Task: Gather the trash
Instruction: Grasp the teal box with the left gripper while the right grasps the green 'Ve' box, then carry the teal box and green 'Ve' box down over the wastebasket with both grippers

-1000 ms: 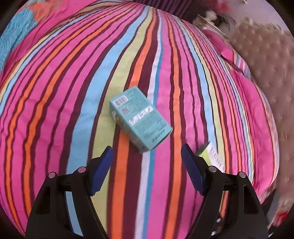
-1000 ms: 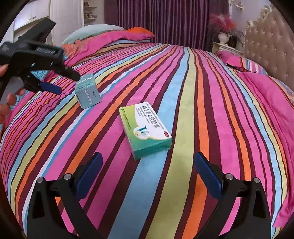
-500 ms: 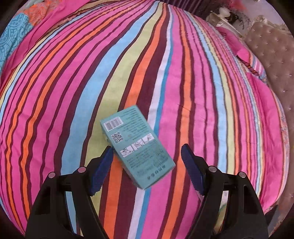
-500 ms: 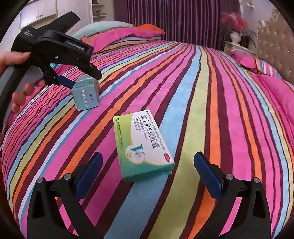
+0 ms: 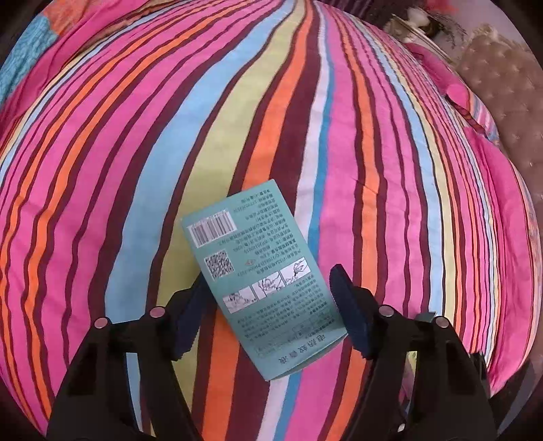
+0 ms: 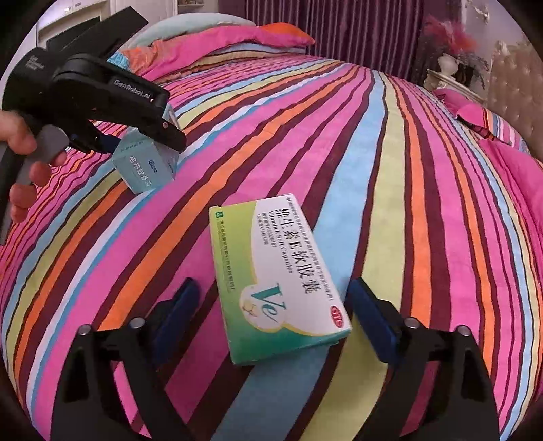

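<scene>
A teal carton [image 5: 261, 281] lies on the striped bedspread [image 5: 135, 135]. My left gripper [image 5: 268, 278] points steeply down over it, jaws closing with the carton between them. Its left finger is partly hidden behind the carton, and the right pad [image 5: 349, 312] stands at the carton's edge without a clear squeeze. In the right wrist view the same carton [image 6: 146, 166] sits under the left gripper's black body [image 6: 101, 91]. A green and white medicine box [image 6: 281, 281] lies flat between the closing jaws of my right gripper [image 6: 273, 281], with gaps on both sides.
A person's hand [image 6: 20, 135] holds the left gripper's handle. Pink and teal pillows [image 6: 237, 37] lie at the far side of the bed. A tufted headboard [image 6: 509, 84], a vase of feathers [image 6: 448, 64] and purple curtains [image 6: 322, 20] stand behind.
Both grippers have come forward and down onto their boxes, which now sit between the fingers. Both pairs of jaws have narrowed. The boxes have not shifted on the bedspread.
</scene>
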### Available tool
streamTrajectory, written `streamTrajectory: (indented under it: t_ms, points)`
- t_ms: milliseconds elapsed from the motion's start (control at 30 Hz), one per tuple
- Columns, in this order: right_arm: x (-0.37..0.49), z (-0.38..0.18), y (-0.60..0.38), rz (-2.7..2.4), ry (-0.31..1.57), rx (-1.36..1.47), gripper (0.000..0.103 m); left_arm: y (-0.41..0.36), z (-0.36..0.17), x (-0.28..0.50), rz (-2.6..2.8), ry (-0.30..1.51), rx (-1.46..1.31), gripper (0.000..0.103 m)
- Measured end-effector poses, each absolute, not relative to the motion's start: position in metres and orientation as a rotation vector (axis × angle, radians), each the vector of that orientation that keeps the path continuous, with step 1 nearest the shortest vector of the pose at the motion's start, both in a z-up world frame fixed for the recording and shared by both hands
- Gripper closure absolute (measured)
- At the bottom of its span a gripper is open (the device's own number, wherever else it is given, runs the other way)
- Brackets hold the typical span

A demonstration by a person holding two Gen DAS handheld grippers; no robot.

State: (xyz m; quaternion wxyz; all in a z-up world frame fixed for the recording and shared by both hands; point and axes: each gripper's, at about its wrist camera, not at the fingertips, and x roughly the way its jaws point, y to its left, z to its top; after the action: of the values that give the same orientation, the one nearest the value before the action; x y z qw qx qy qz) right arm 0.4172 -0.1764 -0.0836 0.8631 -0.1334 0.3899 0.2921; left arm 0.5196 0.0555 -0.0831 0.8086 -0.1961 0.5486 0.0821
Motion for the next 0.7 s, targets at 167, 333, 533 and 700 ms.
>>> streamTrajectory:
  t_ms: [167,333,533,700]
  points:
    - [0.418,-0.081,-0.176,0.592,0.839,-0.248,0.043,0.054,-0.08,0.515,0.116,1.155,-0.378,0.046]
    - [0.412,-0.077,-0.174,0.548,0.844,-0.237,0.044,0.048,-0.074,0.503,0.082,1.136,-0.286,0.051]
    - [0.409,-0.073,-0.179,0.49,0.862,-0.196,0.044,0.052,-0.069,0.49,0.048,1.123,-0.26,0.053]
    - [0.397,-0.066,-0.178,0.464,0.867,-0.18,0.044,0.055,-0.065,0.474,0.025,1.109,-0.27,0.053]
